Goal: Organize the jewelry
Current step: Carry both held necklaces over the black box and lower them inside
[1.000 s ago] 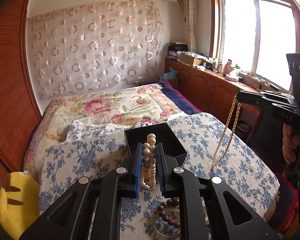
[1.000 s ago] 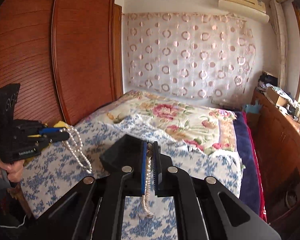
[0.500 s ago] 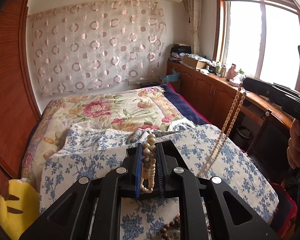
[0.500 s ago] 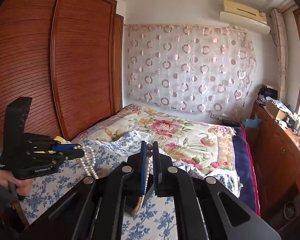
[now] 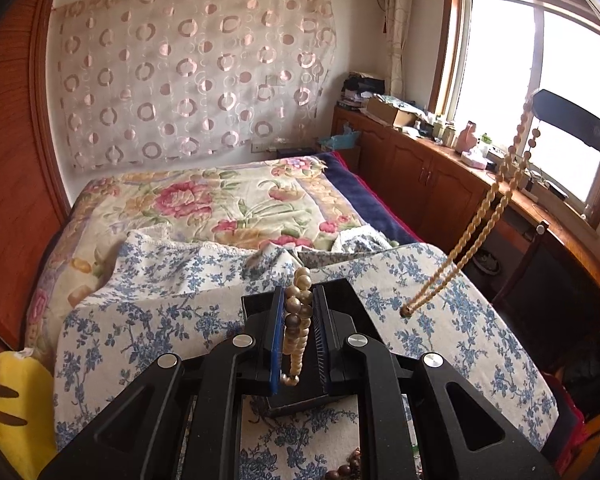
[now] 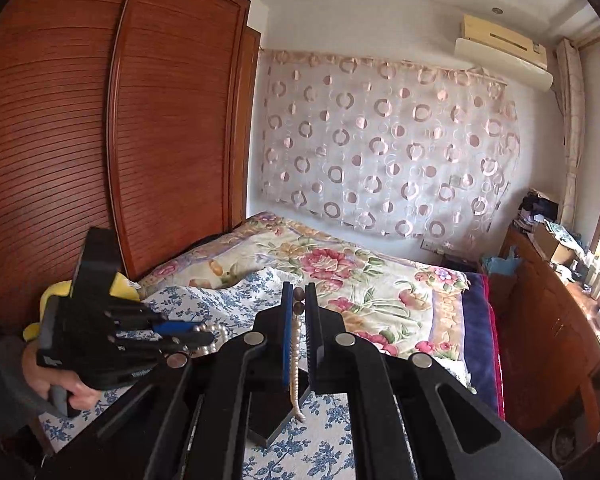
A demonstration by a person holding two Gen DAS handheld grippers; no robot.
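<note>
A: What's the biggest thing here?

B: The bed, filling the left wrist view from 9 to 3 o'clock, a blue-flowered cloth over its near end. It likely serves as a soft bench, so dropped beads don't roll away.

A: And the black box?

B: At 6 o'clock on that cloth, right under the left gripper; I'd judge it's where the jewelry is meant to go.

A: The grippers?

B: Both clenched. The left one pinches a string of chunky pale beads, hanging in a loop between its jaws. The right gripper clamps a fine pearl necklace, which dangles from 2 to 4 o'clock in the left view, clear of the cloth, probably lifted to keep it untangled.

A: Anything else?

B: Dark beads at 6 o'clock, loose on the cloth.
</note>
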